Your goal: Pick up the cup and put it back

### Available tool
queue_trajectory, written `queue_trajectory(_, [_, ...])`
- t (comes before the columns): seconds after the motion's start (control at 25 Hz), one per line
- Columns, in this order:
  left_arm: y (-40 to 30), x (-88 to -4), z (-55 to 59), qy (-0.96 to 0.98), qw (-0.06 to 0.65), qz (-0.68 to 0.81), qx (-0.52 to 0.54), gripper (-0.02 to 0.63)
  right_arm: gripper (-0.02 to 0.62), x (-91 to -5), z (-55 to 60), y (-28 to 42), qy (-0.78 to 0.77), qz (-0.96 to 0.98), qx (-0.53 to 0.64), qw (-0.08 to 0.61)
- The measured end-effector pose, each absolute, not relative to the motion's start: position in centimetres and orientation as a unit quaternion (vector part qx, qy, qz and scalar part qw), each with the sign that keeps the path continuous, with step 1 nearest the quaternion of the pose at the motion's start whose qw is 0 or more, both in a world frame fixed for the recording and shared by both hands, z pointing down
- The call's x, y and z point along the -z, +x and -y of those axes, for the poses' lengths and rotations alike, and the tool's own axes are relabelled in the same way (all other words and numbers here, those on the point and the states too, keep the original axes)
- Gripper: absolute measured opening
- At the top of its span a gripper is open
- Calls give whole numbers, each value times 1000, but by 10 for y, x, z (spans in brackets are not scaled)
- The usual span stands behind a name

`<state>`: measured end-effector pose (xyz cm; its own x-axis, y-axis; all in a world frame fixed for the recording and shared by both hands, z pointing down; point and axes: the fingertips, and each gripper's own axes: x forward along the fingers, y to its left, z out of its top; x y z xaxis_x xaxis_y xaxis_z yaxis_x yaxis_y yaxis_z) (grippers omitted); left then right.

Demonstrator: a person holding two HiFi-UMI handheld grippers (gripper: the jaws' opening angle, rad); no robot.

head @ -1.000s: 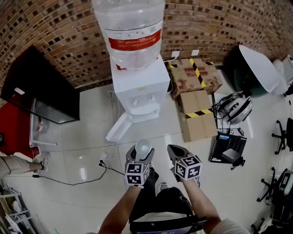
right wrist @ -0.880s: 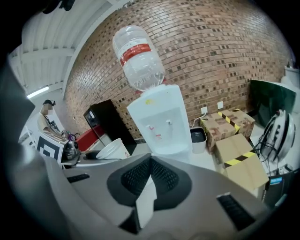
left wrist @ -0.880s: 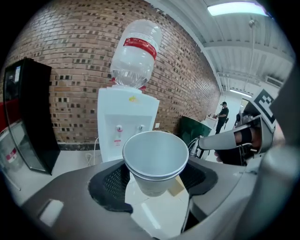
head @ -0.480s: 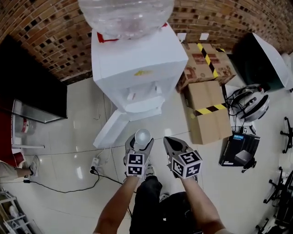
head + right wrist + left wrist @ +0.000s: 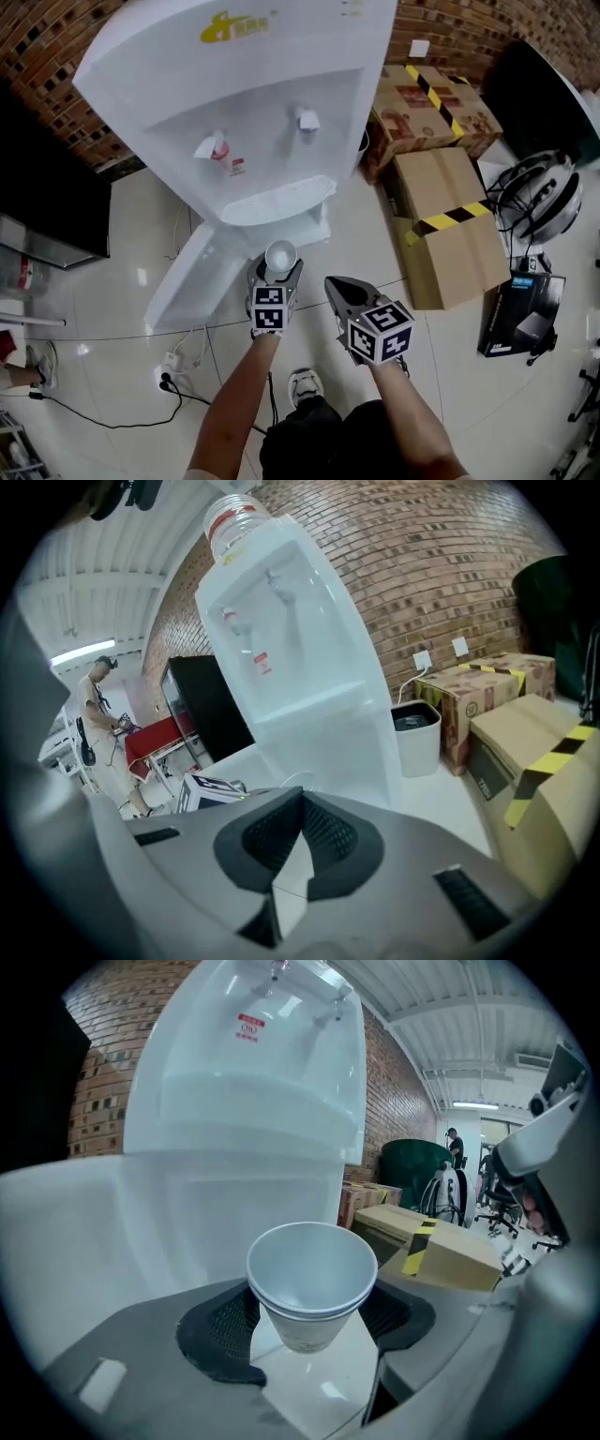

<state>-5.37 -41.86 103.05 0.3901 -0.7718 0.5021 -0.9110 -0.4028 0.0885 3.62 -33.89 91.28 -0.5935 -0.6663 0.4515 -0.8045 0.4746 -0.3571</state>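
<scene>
A white paper cup (image 5: 280, 257) stands upright between the jaws of my left gripper (image 5: 278, 269), which is shut on it. In the left gripper view the cup (image 5: 312, 1279) looks like two nested cups, empty, with the black pads (image 5: 222, 1327) pressing its sides. It hangs low in front of the white water dispenser (image 5: 244, 103), just below the drip tray (image 5: 277, 202) and beside the dispenser's open lower door (image 5: 187, 281). My right gripper (image 5: 335, 285) is a little to the right of the cup, shut and empty; its jaws (image 5: 300, 795) meet at the tips.
Two taps (image 5: 214, 147) (image 5: 307, 119) sit above the drip tray. Cardboard boxes (image 5: 450, 230) with yellow-black tape stand right of the dispenser, with a small bin (image 5: 416, 733) between. A black cabinet (image 5: 42, 206) is left. A power strip and cable (image 5: 169, 367) lie on the tiled floor.
Both grippers have sunk down along the front of the dispenser, from near its bottle level to below the drip tray. The cup has stayed in the left gripper.
</scene>
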Motion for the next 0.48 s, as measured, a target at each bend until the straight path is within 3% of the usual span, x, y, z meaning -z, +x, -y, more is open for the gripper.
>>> queue_trajectory(0.48, [-55,-1142,528,805,140,538,-207,333,11,-991,335,14,396,869,-281,92])
